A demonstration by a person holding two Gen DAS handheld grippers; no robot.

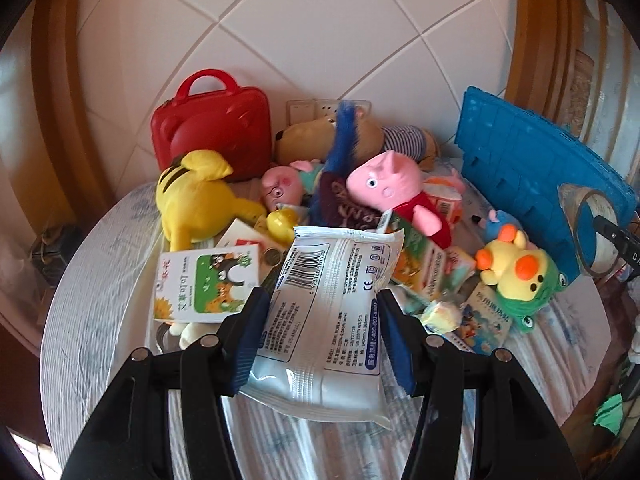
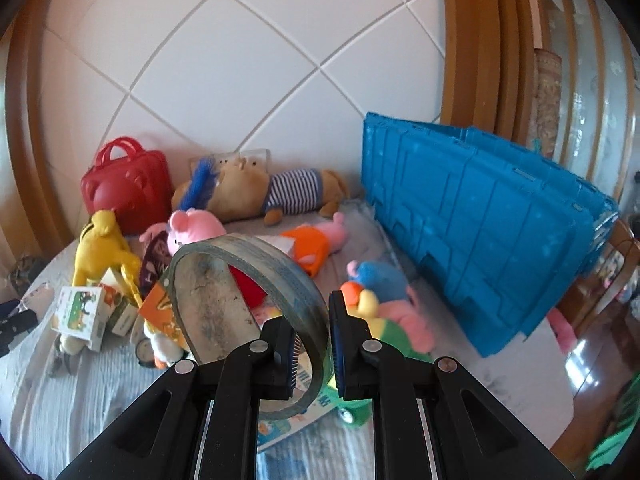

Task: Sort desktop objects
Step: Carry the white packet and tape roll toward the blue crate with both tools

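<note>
Gripping a white plastic pack of wipes [image 1: 326,316] printed with a barcode, the left gripper [image 1: 322,334] presses its blue-padded fingers [image 1: 250,338] against the pack's two long sides, lifting it above the striped grey tablecloth [image 1: 100,280] in the left wrist view. Just behind the pack lies a white card box with a green cartoon picture [image 1: 208,284], and to the pack's right a yellow plush duck in a green frog hood [image 1: 520,276] rests on a light blue picture booklet [image 1: 486,322]. Farther behind the pack sit a pink plush pig in a red dress [image 1: 394,188] and a yellow plush toy with black stripes [image 1: 196,200]. Beyond the pig stands a red plastic toy case with a handle [image 1: 214,132], and beside it a tan plush dog in a striped shirt [image 1: 352,140] lies against the white tiled wall [image 1: 320,20].

In the right wrist view, the right gripper [image 2: 314,350] pinches the rim of a clear roll of packing tape [image 2: 248,300] between narrow fingers, one inside the ring and one outside, the roll held upright off the cloth. A blue plastic folding crate [image 2: 480,220] leans at the table's right edge, well to the right of the pack.
</note>
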